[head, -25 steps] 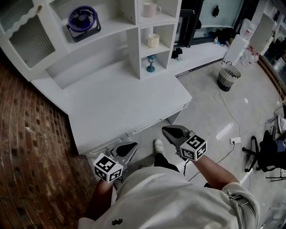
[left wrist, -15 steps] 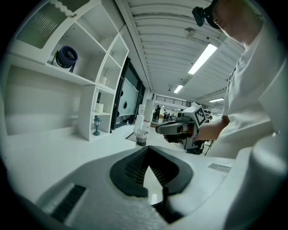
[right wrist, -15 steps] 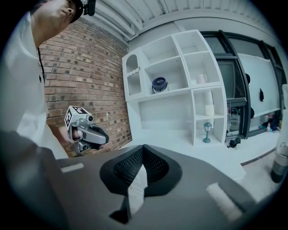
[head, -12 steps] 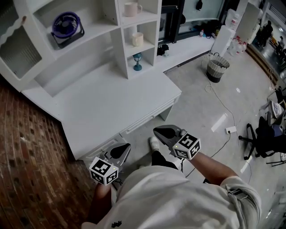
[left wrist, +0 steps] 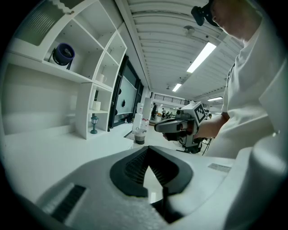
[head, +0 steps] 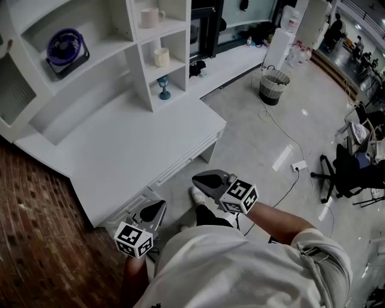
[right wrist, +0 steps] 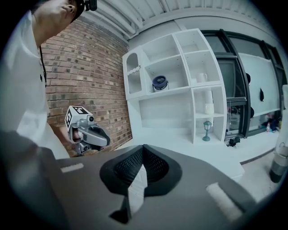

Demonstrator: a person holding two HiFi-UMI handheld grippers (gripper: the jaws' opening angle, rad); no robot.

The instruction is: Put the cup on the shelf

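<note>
Both tools held low at 6 o'clock: left gripper (head: 153,210) pinched fully closed with nothing inside, right gripper (head: 207,180) likewise closed and empty. Pale cup (head: 160,57) already standing in the shelf (head: 135,66) at 11 o'clock, a mug (head: 150,17) one compartment above. Likely finished or idle; for any reach, open wide first, approach level, avoid knocking neighbours

The shelves (head: 157,42) run off the head view's top edge, their upper part cut off. The cabinet door (head: 13,90) is cut by the left edge, the chair (head: 355,174) by the right. Small things (head: 249,41) on the far ledge (head: 231,59) are too small to identify.
</note>
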